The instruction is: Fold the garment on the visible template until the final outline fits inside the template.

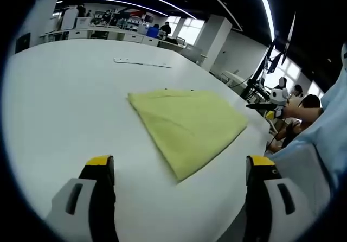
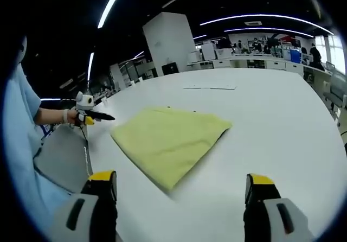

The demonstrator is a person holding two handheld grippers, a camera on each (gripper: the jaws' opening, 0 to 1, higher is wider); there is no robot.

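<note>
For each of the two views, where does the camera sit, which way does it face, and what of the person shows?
Left gripper view: rides on the left hand-held gripper, facing across the white table at the yellow garment; a blue sleeve and the right hand-held gripper show at right.
Right gripper view: rides on the right hand-held gripper, facing the garment from the other side; the sleeve and left hand-held gripper show at left.
Shared: garment, table, both with jaws apart.

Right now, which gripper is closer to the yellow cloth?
Neither clearly: left gripper sits beside one corner of the yellow cloth, right gripper beside the opposite corner.
</note>
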